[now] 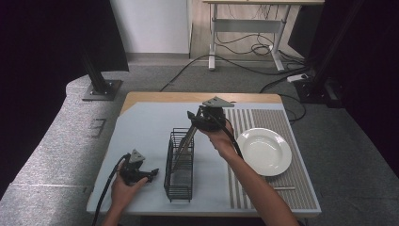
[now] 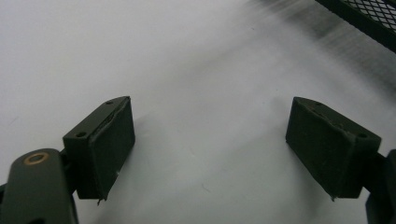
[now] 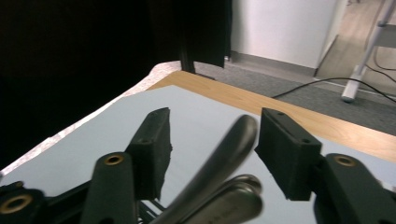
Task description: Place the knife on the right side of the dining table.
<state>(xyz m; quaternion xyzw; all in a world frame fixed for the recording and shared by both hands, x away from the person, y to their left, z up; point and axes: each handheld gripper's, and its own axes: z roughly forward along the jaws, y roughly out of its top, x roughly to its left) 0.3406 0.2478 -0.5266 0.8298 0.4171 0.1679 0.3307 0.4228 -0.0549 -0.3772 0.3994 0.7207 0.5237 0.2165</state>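
Cutlery handles [image 3: 219, 172], stiff, slick steel, are standing between the right gripper [image 3: 212, 144]'s parted pads; grip the tallest at twelve o'clock.

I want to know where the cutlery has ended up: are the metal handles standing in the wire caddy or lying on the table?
Standing in it. The metal handles lean up out of the black wire caddy, between the right gripper's jaws.

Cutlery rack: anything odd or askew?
Mostly fine. The rack stands upright; the metal handles in it lean instead of standing straight. One lone utensil lies on the striped mat, apart from the rest.
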